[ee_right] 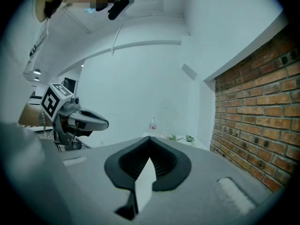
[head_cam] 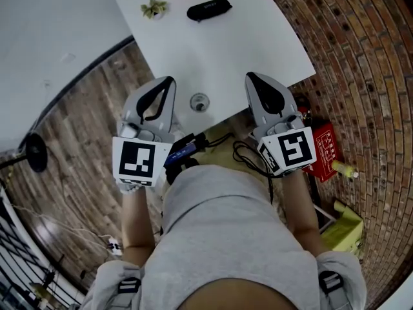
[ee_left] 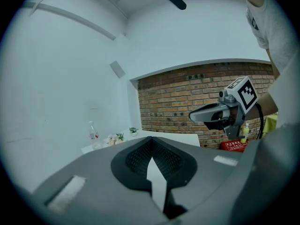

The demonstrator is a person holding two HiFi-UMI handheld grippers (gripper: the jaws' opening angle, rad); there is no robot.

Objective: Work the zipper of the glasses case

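Note:
The black glasses case (head_cam: 209, 9) lies zipped at the far end of the white table (head_cam: 258, 50), well away from both grippers. My left gripper (head_cam: 169, 82) is held over the table's near edge with its jaws shut and nothing in them. My right gripper (head_cam: 251, 78) is level with it to the right, also shut and empty. In the left gripper view my own jaws (ee_left: 151, 139) meet at the tip, with the right gripper (ee_left: 212, 116) off to the right. The right gripper view shows its closed jaws (ee_right: 149, 138) and the left gripper (ee_right: 86, 121). Neither gripper view shows the case.
A small potted plant (head_cam: 153, 8) stands left of the case. A round glass (head_cam: 199, 102) sits near the table's front edge between the grippers. On the brick floor to the right are a red box (head_cam: 326, 148) and a yellow object (head_cam: 345, 228).

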